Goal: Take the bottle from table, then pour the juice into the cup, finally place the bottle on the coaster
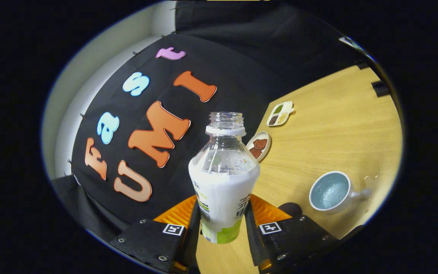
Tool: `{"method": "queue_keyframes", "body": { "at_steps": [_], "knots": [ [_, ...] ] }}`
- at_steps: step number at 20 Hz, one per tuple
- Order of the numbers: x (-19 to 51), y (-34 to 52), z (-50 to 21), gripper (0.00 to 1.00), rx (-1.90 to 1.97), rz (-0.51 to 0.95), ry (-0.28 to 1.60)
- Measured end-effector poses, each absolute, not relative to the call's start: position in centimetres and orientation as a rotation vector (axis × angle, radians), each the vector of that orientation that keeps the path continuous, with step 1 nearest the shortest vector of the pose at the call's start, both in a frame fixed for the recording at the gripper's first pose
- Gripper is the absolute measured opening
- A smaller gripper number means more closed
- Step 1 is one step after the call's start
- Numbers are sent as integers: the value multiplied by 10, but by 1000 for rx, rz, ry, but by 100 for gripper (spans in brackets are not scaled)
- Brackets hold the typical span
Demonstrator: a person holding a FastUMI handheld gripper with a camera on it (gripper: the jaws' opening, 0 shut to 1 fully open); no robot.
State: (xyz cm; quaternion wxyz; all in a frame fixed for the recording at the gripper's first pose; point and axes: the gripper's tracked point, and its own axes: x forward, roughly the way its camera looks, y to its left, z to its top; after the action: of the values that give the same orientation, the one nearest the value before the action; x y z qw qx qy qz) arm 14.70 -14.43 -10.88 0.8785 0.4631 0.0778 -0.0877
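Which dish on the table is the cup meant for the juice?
On the wooden table, look beyond the gripper, shut on the bottle. The cup is off to one side. Unlike the two food dishes farther away, it is round, pale blue inside, with a handle.

An uncapped clear plastic bottle (223, 179), sleeved in white and green and holding white liquid up to its shoulder, is clamped between both fingers of the gripper (221, 230) and carried above the wooden table (337, 125). A pale blue cup (331, 192), handle turned away, is seen standing beside it on the table.
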Motion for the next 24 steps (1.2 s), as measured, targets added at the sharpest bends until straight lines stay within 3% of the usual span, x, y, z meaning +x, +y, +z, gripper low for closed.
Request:
{"method": "queue_keyframes", "body": {
  "at_steps": [9, 24],
  "knots": [
    [165, -140, -121, 57, 90, -265, 269],
    [211, -98, -201, 62, -31, -202, 368]
  ]
}}
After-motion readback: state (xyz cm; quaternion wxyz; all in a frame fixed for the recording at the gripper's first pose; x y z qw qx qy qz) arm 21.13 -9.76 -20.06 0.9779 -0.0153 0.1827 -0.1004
